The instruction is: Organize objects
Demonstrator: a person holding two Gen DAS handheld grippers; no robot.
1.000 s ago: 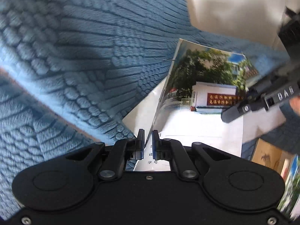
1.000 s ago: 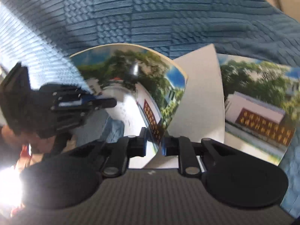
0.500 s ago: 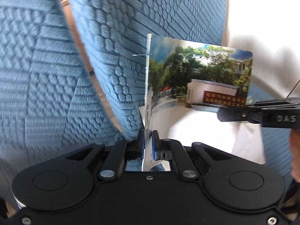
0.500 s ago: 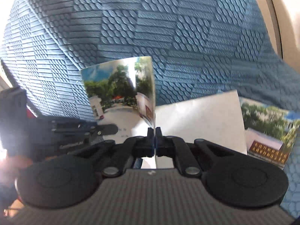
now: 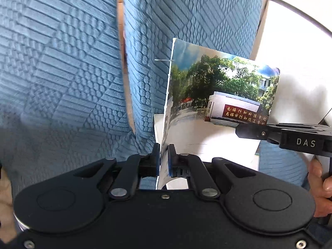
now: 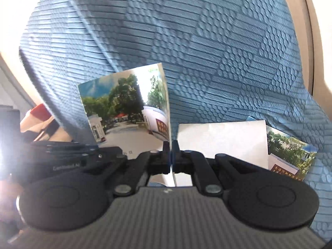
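A thin stapled booklet (image 5: 217,95) with a photo cover of trees and a white gatehouse hangs in the air over the blue sofa. My left gripper (image 5: 164,157) is shut on its lower edge near the stapled spine. My right gripper (image 5: 237,131) comes in from the right and pinches the opposite side. In the right wrist view the same booklet (image 6: 124,108) stands upright and slightly curved, with my right gripper (image 6: 171,153) shut on its edge. The left gripper (image 6: 116,152) reaches in from the left, dark and blurred.
Blue textured sofa cushions (image 6: 207,51) fill the background, with a gap between two of them (image 5: 120,62). A white sheet (image 6: 222,139) and a second photo booklet (image 6: 290,151) lie on the seat at right. A person's hand (image 5: 319,180) grips the right handle.
The right gripper's jaws closed onto the booklet's edge. Both grippers rose with the booklet, which left the seat and turned from lying slanted to standing upright.
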